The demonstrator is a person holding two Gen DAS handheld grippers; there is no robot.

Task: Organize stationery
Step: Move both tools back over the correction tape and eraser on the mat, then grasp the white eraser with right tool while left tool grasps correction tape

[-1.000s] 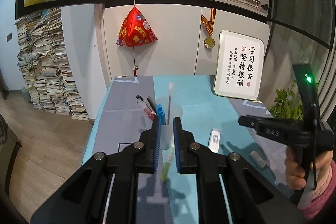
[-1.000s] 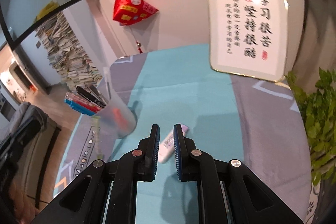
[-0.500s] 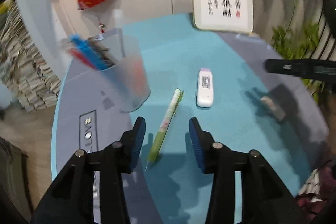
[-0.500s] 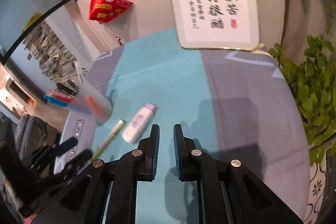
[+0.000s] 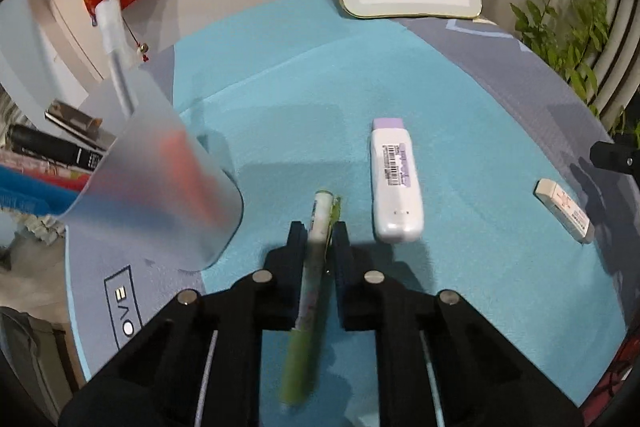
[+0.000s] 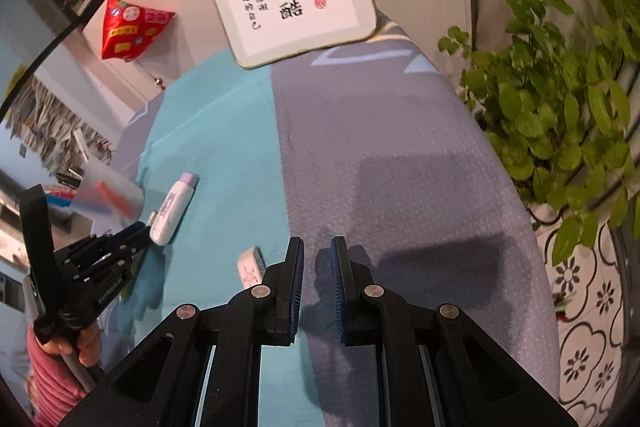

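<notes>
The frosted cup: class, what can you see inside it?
The cup holds a white-capped pen, black and blue pens at its rim, and an orange blur. The frosted wall hides their lower ends.

Green floral pen (image 5: 316,263), white-and-lilac correction tape (image 5: 394,183), teal-and-grey cloth (image 5: 480,147)

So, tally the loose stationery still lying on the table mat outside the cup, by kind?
Green floral pen, in the left claw: 1
White correction tape with lilac cap: 1
Small white eraser: 1
Total: 3
</notes>
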